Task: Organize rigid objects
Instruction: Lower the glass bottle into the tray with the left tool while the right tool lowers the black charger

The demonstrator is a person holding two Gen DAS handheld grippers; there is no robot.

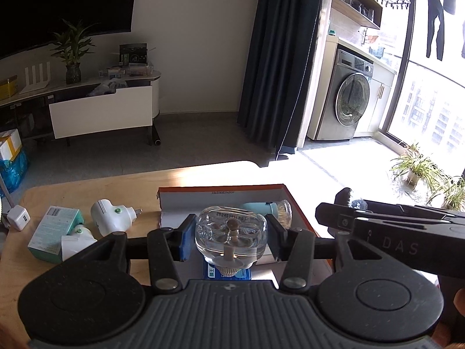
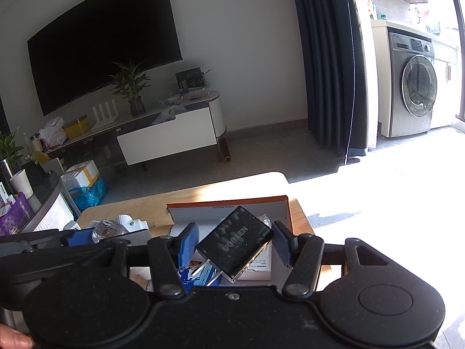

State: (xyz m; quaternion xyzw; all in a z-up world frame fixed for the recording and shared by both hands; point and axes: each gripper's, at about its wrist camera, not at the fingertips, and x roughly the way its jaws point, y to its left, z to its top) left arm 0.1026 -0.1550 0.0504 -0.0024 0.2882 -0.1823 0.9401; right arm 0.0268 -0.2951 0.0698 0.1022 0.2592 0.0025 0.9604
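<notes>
My left gripper [image 1: 231, 237] is shut on a clear glass bottle [image 1: 231, 234], held bottom-forward above the orange-edged cardboard box [image 1: 221, 195]. A pale blue brush [image 1: 267, 208] lies inside that box, behind the bottle. My right gripper [image 2: 234, 245] is shut on a black UGREEN charger [image 2: 235, 244], tilted with its prongs down-left, over the same box [image 2: 229, 206]. The right gripper's body shows at the right edge of the left wrist view, and the left gripper with the glass bottle [image 2: 106, 229] shows at the left of the right wrist view.
On the wooden table [image 1: 87, 183] left of the box lie a white plug-in device [image 1: 112, 215], a teal carton [image 1: 55, 232] and a small white charger [image 1: 18, 217]. Blue packets [image 2: 200, 273] and a white box [image 2: 258, 267] lie under the right gripper. Beyond are floor, TV cabinet, washing machine.
</notes>
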